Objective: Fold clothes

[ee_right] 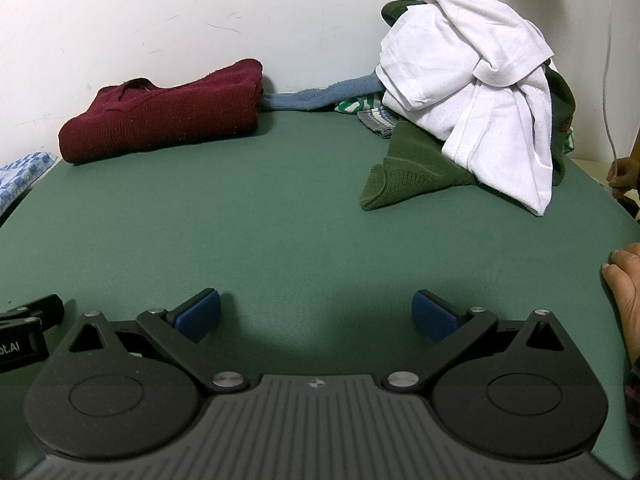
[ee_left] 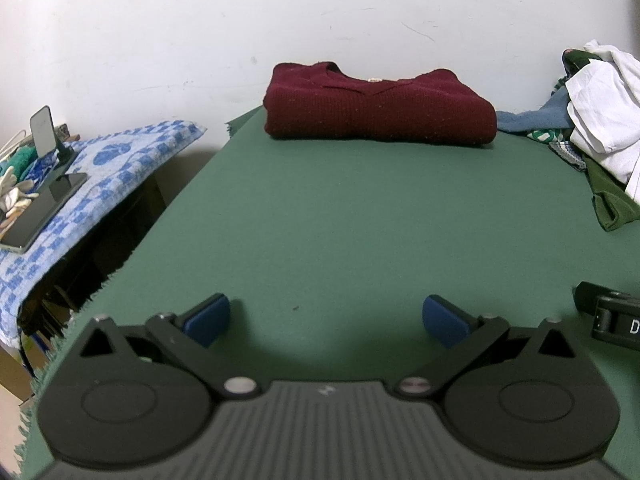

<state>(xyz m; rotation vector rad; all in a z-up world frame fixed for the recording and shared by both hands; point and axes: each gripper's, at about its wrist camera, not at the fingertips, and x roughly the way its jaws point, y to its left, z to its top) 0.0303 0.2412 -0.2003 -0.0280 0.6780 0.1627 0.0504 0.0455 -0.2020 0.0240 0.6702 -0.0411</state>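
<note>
Sweater [ee_left: 378, 110], maroon knit, folded into a neat rectangle, lies at far edge of the green counter [ee_left: 360, 232] against the white wall. Right of it, a heap of unfolded clothes [ee_right: 472, 120]: white shirt [ee_right: 480, 92] draped on top, dark green knit garment [ee_right: 412, 168] spilling out below, blue cloth [ee_right: 320, 96] stretching from the heap to the sweater's side. Left tongs [ee_left: 326, 320] low over the near counter, blue pads spread wide, holding nothing. Right tongs [ee_right: 316, 314] same: spread apart, empty, well short of the heap. Person's hand [ee_right: 624, 292] rests on the counter's right edge. Off the left side, blue-white patterned towel [ee_left: 100, 184] with a phone [ee_left: 36, 212] lying on it.
</note>
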